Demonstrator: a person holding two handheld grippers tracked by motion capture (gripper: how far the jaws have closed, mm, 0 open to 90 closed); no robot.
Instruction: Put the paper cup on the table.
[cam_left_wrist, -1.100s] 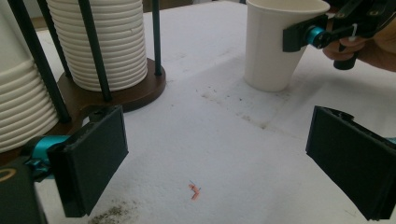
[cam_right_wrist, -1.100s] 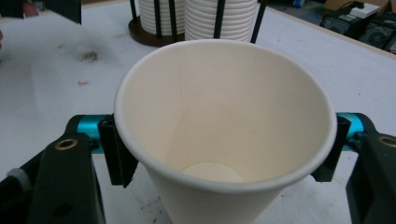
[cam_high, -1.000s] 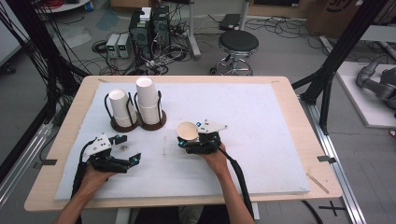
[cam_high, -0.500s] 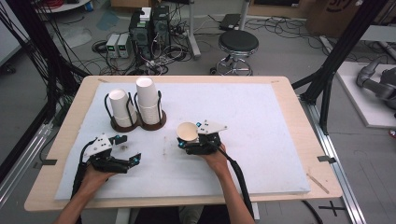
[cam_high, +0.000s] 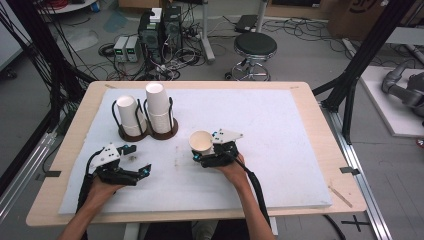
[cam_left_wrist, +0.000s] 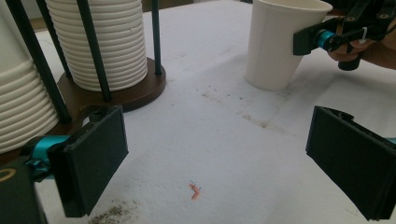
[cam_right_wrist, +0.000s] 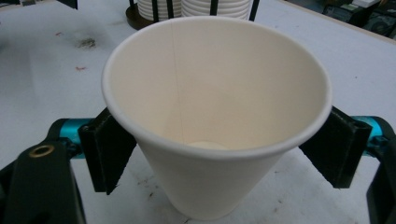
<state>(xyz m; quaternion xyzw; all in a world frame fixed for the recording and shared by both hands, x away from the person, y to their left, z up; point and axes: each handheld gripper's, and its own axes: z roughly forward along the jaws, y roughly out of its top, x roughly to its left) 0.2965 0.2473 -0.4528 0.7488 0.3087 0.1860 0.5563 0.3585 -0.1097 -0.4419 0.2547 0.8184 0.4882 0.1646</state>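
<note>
A white paper cup (cam_high: 201, 142) stands upright, mouth up, on the white mat (cam_high: 280, 130) near the middle. My right gripper (cam_high: 204, 147) is shut on it, one black pad on each side just under the rim (cam_right_wrist: 219, 144). Left of it and nearer the front edge, my left gripper (cam_high: 137, 160) is open with nothing between its fingers (cam_left_wrist: 219, 158); its jaws point toward the cup (cam_left_wrist: 275, 46) and the stacks. Two stacks of upside-down white cups sit in dark wire holders on round wooden bases, one shorter (cam_high: 129, 116), one taller (cam_high: 159, 107).
The mat covers most of a wooden table (cam_high: 325, 145). Small specks and a red scrap (cam_left_wrist: 195, 191) lie on the mat by the left gripper. Behind the table stand a black stool (cam_high: 255, 47), electronics boxes (cam_high: 160, 30) and cables on the floor.
</note>
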